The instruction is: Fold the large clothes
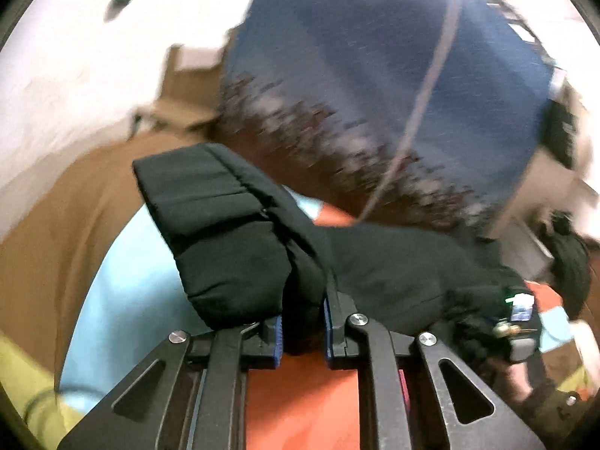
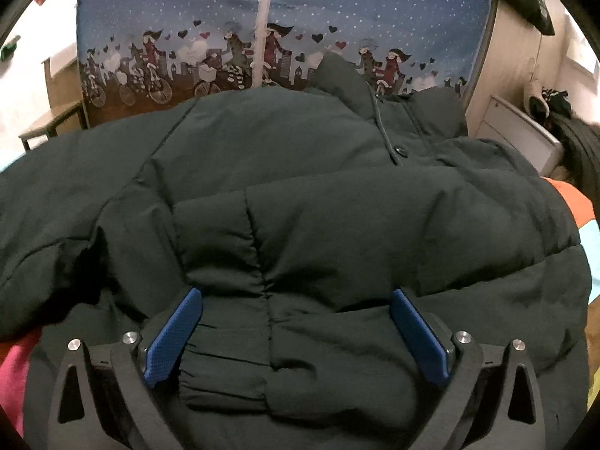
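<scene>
Backdrop: blue starry curtain with cartoon cyclists (image 2: pixel 210 18) fills the top of the right wrist view; pale walls to either side, a wooden bench at far left, a white drawer unit (image 2: pixel 513 127) at right.
Surface: patchwork cover of orange, light blue and yellow-green (image 1: pixel 311 405), seen at the bottom of the left wrist view; whether a bed or a worktop lies under it I cannot tell.
Garment: large, dark green-black padded jacket (image 2: pixel 300 195), spread across the middle of the right wrist view, collar and drawcord toward the upper right.
Left gripper (image 1: pixel 302 332): jaws narrow, pinching a fold of the jacket near its sleeve cuff (image 1: pixel 210 225), which sticks up in the frame centre.
Right gripper (image 2: pixel 296 330): jaws wide, straddling an elastic-gathered edge of the jacket low in the frame; pads not pressing on it.
Step in hand: likely bringing a sleeve over the body.
Next move: right jaws probably need to close on that edge, or steady it, while the sleeve is carried across.
View difference: left shows the pinch and cover colours, blurred; right shows the jacket's whole lie, sharp.
</scene>
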A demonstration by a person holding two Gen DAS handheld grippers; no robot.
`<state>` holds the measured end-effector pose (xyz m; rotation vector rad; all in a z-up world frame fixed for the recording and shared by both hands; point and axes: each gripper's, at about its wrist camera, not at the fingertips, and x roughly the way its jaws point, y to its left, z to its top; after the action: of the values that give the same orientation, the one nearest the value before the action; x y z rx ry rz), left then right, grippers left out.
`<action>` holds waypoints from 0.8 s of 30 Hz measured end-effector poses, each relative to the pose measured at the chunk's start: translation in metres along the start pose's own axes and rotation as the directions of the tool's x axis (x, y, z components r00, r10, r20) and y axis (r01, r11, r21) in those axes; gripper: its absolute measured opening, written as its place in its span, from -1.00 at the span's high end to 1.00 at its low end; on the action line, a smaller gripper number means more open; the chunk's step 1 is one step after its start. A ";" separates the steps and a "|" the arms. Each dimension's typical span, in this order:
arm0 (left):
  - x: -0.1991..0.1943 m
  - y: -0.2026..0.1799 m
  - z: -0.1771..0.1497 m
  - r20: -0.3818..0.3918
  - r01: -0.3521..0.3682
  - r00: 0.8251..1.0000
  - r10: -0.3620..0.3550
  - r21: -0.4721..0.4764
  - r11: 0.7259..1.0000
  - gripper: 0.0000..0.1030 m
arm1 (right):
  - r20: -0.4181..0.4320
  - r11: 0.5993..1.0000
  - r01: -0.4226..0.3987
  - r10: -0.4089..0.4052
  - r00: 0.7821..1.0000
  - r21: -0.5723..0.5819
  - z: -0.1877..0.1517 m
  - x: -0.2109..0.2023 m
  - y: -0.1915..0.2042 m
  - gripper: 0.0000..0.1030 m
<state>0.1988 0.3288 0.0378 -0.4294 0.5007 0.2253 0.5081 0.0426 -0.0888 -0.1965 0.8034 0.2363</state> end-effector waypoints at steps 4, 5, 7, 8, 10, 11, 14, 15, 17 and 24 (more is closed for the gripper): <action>0.007 -0.054 0.036 0.007 0.130 0.991 -0.131 0.116 0.985 0.76 | 0.019 1.000 -0.009 0.009 1.000 -0.014 0.002 -0.022 0.000 -0.97; 0.010 -0.071 0.045 -0.004 0.150 0.988 -0.151 0.151 0.977 0.76 | 0.035 1.000 0.009 -0.008 0.999 -0.027 0.004 -0.032 -0.001 -0.97; 0.020 -0.099 0.058 -0.024 0.186 0.982 -0.185 0.191 0.964 0.76 | 0.065 0.999 0.032 -0.030 0.997 -0.034 0.008 -0.051 -0.005 -0.98; 0.025 -0.114 0.064 -0.038 0.209 0.978 -0.206 0.210 0.955 0.76 | 0.084 0.998 0.054 -0.051 0.995 -0.029 0.011 -0.064 -0.009 -0.98; 0.035 -0.142 0.072 -0.061 0.252 0.968 -0.244 0.240 0.938 0.76 | 0.118 0.996 0.083 -0.080 0.990 -0.016 0.016 -0.087 -0.018 -0.98; 0.042 -0.154 0.075 -0.073 0.266 0.964 -0.256 0.256 0.929 0.76 | 0.137 0.996 0.088 -0.086 0.987 -0.008 0.019 -0.099 -0.024 -0.98; 0.057 -0.196 0.079 -0.110 0.300 0.954 -0.280 0.322 0.898 0.77 | 0.194 0.994 0.109 -0.108 0.975 0.003 0.025 -0.132 -0.045 -0.98; 0.062 -0.211 0.077 -0.120 0.315 0.949 -0.292 0.348 0.883 0.77 | 0.208 0.993 0.115 -0.114 0.971 0.008 0.026 -0.140 -0.054 -0.98; 0.073 -0.247 0.071 -0.145 0.345 0.938 -0.313 0.419 0.840 0.77 | 0.222 0.992 0.122 -0.126 0.967 0.030 0.026 -0.151 -0.072 -0.98; 0.118 -0.348 0.024 -0.279 0.440 0.898 -0.340 0.558 0.703 0.77 | 0.175 0.960 0.174 -0.214 0.961 0.218 -0.001 -0.151 -0.169 -0.98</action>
<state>0.4177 0.0433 0.1155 0.0984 0.5911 -0.3941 0.4540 -0.1398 0.0349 -0.0595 0.6004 -0.0131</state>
